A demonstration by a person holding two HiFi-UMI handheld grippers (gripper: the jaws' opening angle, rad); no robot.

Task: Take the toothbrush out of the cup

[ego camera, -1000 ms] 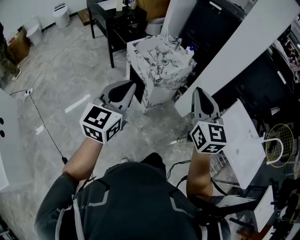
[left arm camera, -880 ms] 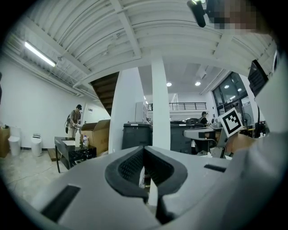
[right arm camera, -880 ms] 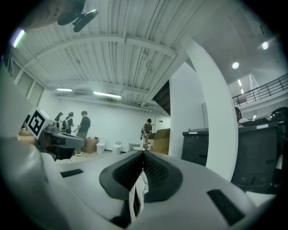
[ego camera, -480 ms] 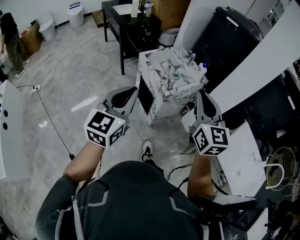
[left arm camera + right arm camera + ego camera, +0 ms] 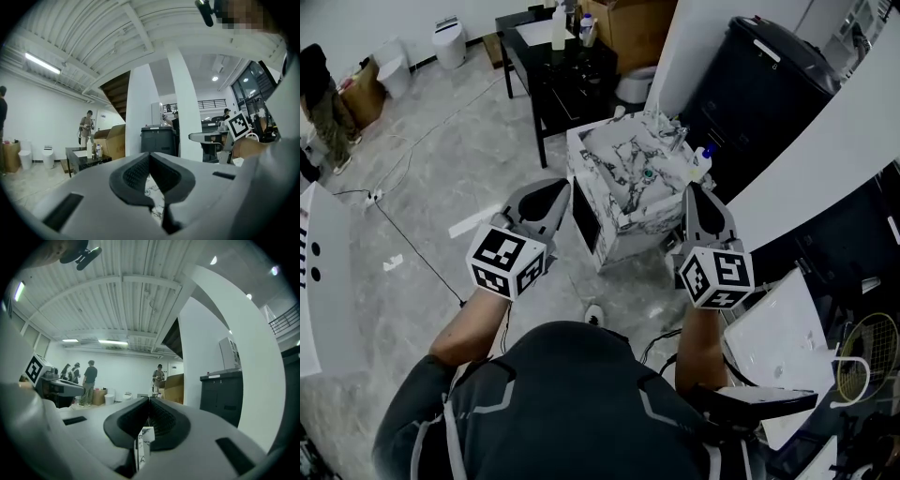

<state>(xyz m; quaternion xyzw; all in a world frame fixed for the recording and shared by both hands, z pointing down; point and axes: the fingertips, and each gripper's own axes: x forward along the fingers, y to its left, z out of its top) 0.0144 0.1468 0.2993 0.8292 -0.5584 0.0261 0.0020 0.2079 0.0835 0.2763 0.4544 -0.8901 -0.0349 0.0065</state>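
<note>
Approach seems in hand: the person is holding the left hand-held gripper [image 5: 557, 186] and right hand-held gripper [image 5: 693, 190] closed and empty just short of the marble counter [image 5: 609, 150], where cup and toothbrush are too small to tell, so locating them is coming next.

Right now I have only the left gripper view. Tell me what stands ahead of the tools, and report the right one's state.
Observer: From the head view, a marble-patterned sink cabinet stands just ahead of the left tool and the right tool.
Operator: Now the right tool.
Observer: In the right gripper view it is shut, with nothing held.
Operator: Locate the cup and toothbrush.
Observer: I cannot make them out in any view. I do see a white bottle with a blue cap at the right corner of the cabinet top.
</note>
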